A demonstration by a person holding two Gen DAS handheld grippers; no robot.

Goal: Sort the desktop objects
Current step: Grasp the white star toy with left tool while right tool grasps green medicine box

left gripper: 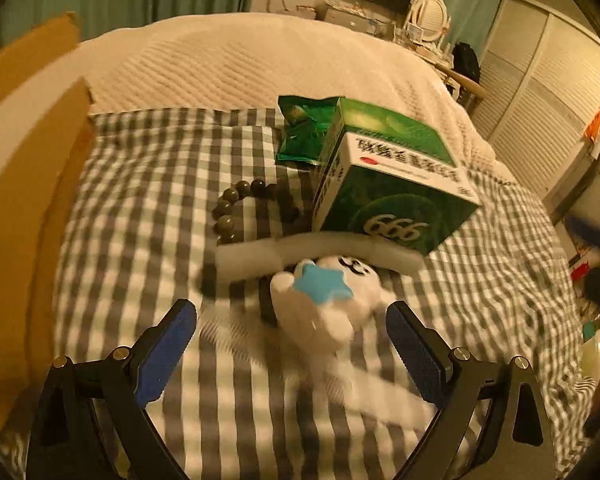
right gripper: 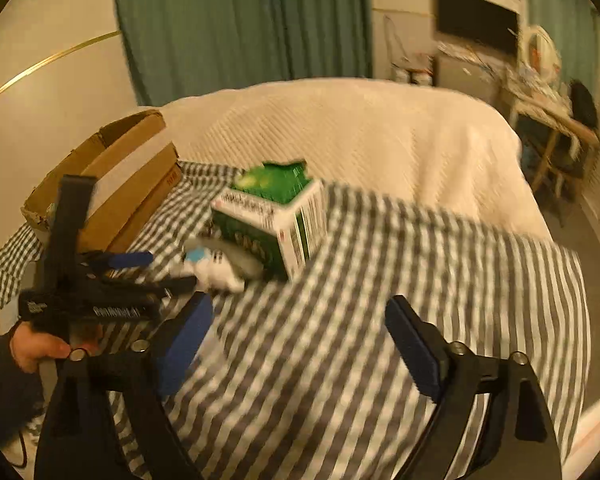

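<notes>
Two grippers are over a bed that is covered with a grey and white checked cloth (left gripper: 148, 184). The left gripper (left gripper: 292, 344) has its blue-padded fingers spread wide, and between them lies a small white plush toy (left gripper: 332, 300) with a light blue star on it. The fingers do not touch the toy; it is blurred, so its exact pose is hard to tell. Just beyond the toy there is a white roll-like thing (left gripper: 260, 254), also blurred. A green and white medicine box (left gripper: 388, 184) with "999" printed on it stands tilted behind that, and a green foil packet (left gripper: 300, 132) lies partly under its far side. Beside the box, to the left, a bracelet of dark round beads (left gripper: 240, 204) rests on the cloth. An open cardboard box (left gripper: 24, 208) stands at the left edge of the cloth.

The right gripper (right gripper: 300, 340) also has its fingers spread, with nothing between them, only the cloth below. It is well apart from the objects.
</notes>
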